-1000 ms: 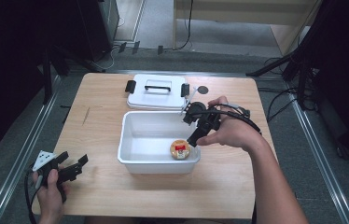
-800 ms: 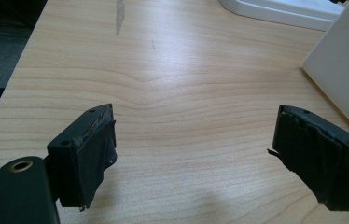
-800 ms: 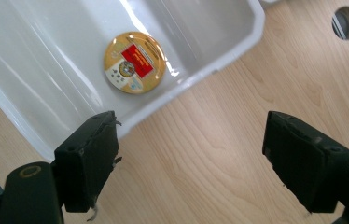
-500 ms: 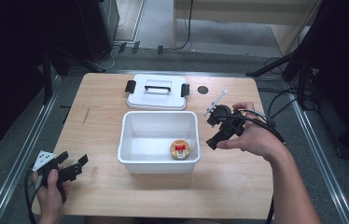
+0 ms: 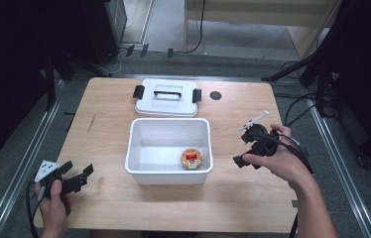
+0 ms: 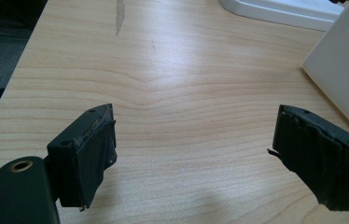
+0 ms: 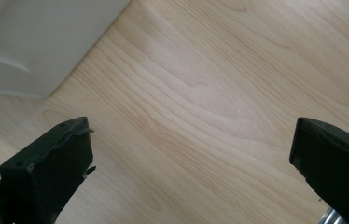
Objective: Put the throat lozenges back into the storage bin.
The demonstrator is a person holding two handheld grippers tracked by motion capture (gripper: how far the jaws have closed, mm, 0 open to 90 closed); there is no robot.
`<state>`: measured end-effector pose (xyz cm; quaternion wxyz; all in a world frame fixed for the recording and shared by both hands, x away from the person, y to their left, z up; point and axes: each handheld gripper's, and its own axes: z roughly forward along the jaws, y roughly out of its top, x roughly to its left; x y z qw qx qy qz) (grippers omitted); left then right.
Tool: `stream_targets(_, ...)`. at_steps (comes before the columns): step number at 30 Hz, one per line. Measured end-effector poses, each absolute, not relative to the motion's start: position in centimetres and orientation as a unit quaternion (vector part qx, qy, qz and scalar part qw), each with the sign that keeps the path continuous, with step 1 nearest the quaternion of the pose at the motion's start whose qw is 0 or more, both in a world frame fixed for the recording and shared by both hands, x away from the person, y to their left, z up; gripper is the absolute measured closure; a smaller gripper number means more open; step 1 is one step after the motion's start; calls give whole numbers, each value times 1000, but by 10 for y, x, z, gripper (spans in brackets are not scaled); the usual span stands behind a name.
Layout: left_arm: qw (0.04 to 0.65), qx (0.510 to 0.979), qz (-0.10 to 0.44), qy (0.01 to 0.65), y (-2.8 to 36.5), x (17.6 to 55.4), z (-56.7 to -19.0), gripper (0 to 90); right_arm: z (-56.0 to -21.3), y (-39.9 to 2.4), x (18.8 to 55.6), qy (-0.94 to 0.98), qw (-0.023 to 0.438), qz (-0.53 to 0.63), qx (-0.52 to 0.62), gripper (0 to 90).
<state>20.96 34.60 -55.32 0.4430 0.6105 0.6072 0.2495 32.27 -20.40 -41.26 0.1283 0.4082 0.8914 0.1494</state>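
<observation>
Right gripper (image 5: 247, 148) farther from tub (image 5: 169, 171)

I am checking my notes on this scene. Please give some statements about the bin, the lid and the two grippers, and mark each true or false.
1. The round container lies inside the white bin. True.
2. The lid sits closed on the bin. False: it lies on the table behind it.
3. The right gripper holds the container. False: it is open and empty.
4. The left gripper is open. True.
</observation>
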Motion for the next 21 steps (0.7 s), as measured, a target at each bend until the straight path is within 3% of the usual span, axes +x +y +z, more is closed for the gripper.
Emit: stream_targets(21, 443, 611, 250, 607, 346, 209, -553, 140, -489, -285, 286, 813, 173, 229, 507, 0)
